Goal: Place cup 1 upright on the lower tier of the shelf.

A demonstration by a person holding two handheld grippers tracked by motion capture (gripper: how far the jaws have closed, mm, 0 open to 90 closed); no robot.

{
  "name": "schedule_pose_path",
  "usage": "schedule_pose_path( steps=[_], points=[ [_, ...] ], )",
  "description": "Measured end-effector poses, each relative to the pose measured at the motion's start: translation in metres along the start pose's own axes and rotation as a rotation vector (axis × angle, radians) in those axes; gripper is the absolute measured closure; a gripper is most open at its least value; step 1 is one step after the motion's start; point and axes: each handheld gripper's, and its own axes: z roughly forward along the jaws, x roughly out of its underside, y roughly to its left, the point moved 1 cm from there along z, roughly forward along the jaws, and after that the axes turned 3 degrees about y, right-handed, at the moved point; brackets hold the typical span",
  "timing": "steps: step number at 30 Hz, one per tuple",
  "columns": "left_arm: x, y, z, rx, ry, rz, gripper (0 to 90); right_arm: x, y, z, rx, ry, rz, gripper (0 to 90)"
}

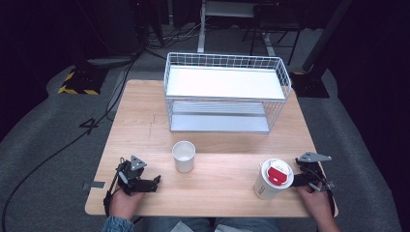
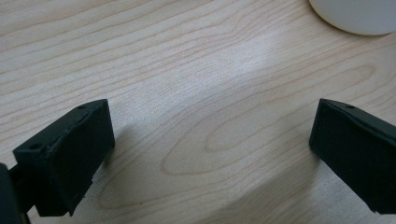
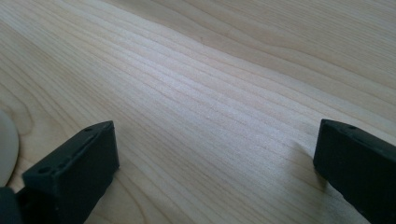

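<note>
Black jaws of the left gripper (image 2: 212, 154) stood wide apart in the left gripper view, nothing but bare wood grain between them; the tabletop (image 2: 187, 70) lay close beneath, and a curved white edge of the open paper cup (image 2: 357, 16) sat ahead of the jaws, off toward the right-hand one, apart from both. Jaws of the right gripper (image 3: 215, 168) were likewise spread wide in the right gripper view, clamped on nothing, with only pale wood between them; a pale rounded edge showed just beside the left-hand jaw, though what it belonged to could not be told from that view.

From the high view, the left gripper (image 1: 155, 181) rested low at the near left of the table (image 1: 145, 125), held in the person's left hand (image 1: 124, 202); the open paper cup (image 1: 183, 155) stood upright ahead of it and a little to its right, near but not touching. The right gripper (image 1: 299, 180) sat at the near right edge, held in the right hand (image 1: 319, 203); the lidded paper cup (image 1: 273, 180), white with a red patch on its lid, stood upright just beside it on its left; whether they touched could not be told. Beyond both grippers, well apart from them, a white wire rack (image 1: 227, 92) with two shelves stood at the far side of the table.
</note>
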Motion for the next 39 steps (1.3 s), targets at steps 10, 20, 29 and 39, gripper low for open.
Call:
schedule_pose_path(
  steps=[10, 20, 29, 39],
  points=[
    [0.001, 0.001, -0.002, 0.0, -0.006, -0.01, 4.8, 0.0, 0.0, 0.0, 0.0, 0.0, 0.0, 0.1],
    [0.0, -0.005, -0.016, 0.036, -0.098, -0.025, 8.5, 0.0, 0.0, 0.0, 0.0, 0.0, 0.0, 0.1],
    [-0.001, -0.018, -0.033, 0.055, -0.183, 0.011, 8.9, 0.0, 0.0, 0.0, 0.0, 0.0, -0.001, 0.1],
    [-0.006, -0.032, -0.047, 0.08, -0.266, 0.05, 8.9, 0.0, 0.0, 0.0, 0.0, 0.0, 0.0, 0.1]
  ],
)
